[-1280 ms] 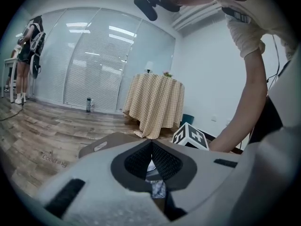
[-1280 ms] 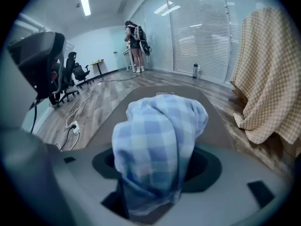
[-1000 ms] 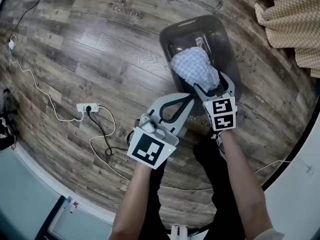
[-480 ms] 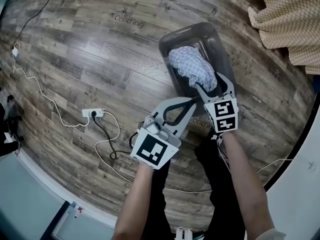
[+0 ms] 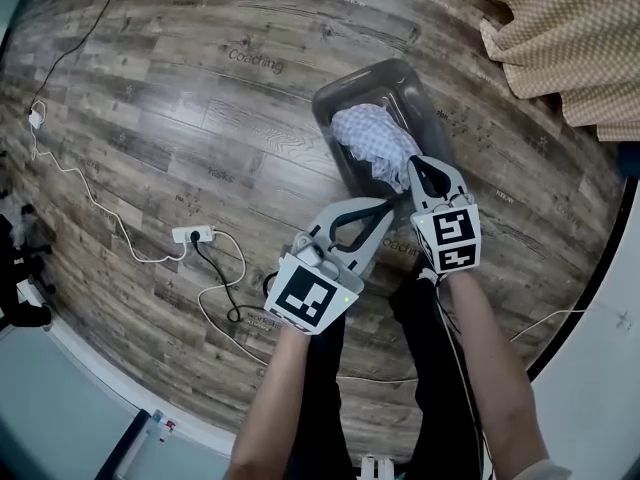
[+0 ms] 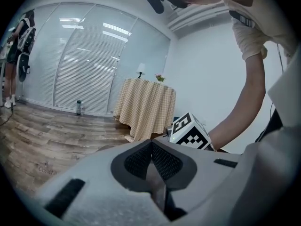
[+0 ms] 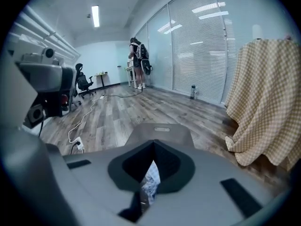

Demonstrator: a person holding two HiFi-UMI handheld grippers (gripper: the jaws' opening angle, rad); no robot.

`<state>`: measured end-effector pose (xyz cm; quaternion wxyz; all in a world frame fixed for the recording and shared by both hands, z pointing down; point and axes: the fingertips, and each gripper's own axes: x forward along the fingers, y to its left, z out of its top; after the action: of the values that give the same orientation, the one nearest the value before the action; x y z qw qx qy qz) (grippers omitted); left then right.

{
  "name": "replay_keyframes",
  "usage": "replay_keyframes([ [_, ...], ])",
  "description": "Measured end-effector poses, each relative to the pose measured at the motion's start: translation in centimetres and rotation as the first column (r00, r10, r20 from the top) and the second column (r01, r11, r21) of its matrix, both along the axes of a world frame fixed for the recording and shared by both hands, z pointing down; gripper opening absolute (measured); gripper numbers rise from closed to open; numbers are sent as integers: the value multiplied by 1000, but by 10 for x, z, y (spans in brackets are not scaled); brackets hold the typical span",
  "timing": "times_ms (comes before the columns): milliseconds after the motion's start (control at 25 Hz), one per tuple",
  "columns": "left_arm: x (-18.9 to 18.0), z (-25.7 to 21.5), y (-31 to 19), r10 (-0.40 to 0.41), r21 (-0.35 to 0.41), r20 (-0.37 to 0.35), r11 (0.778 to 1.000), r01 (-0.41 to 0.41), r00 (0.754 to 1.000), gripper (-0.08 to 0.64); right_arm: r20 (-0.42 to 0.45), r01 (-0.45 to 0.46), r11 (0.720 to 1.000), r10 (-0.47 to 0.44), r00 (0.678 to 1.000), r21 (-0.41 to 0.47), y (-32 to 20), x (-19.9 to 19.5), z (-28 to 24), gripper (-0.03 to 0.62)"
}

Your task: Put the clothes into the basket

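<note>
The dark grey basket [image 5: 425, 90] stands on the wooden floor, with a blue-and-white checked cloth [image 5: 372, 140] heaped inside it. My right gripper [image 5: 421, 164] hangs over the basket's near rim at the cloth's right edge. Its jaws are shut and pinch nothing that I can see. In the right gripper view the basket [image 7: 162, 132] lies ahead, and a strip of the cloth [image 7: 152, 177] shows through the slit beneath the jaws. My left gripper [image 5: 387, 206] hovers just short of the basket, shut and empty; its pads meet in the left gripper view [image 6: 151, 149].
A table under a tan checked cloth [image 5: 570, 38] stands to the right of the basket. A white power strip [image 5: 193, 235] and trailing cables lie on the floor at the left. A person with a backpack [image 7: 139, 62] stands far off by the windows.
My right gripper's jaws went from wide open around the cloth to shut. The cloth now lies loose in the basket. The left gripper stayed shut and barely moved.
</note>
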<state>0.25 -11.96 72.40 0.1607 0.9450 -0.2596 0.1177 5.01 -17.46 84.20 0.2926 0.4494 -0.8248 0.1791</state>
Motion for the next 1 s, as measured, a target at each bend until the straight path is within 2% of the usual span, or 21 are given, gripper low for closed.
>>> replay_keyframes([
  [160, 4, -15, -3, 5, -3, 13, 1000, -5, 1000, 12, 64, 4, 999, -6, 998, 34, 2, -1, -42, 20],
  [360, 7, -56, -18, -43, 5, -8, 999, 43, 999, 12, 178, 26, 988, -53, 983, 150, 0, -3, -123, 20],
  [480, 14, -81, -34, -49, 5, -7, 999, 49, 999, 12, 180, 39, 983, -71, 981, 179, -11, 2, -156, 20],
  [640, 23, -111, -56, -6, 89, 3, 996, 6, 1000, 12, 173, 21, 976, -60, 983, 219, -29, 11, -194, 20],
  [760, 24, -139, -64, 0, 102, -1, 995, 0, 1000, 12, 188, 12, 968, -61, 980, 249, -34, 9, -233, 20],
  [1000, 21, -225, -75, -13, 126, -6, 992, 13, 1000, 12, 212, 9, 960, -71, 975, 279, -37, 9, -334, 20],
])
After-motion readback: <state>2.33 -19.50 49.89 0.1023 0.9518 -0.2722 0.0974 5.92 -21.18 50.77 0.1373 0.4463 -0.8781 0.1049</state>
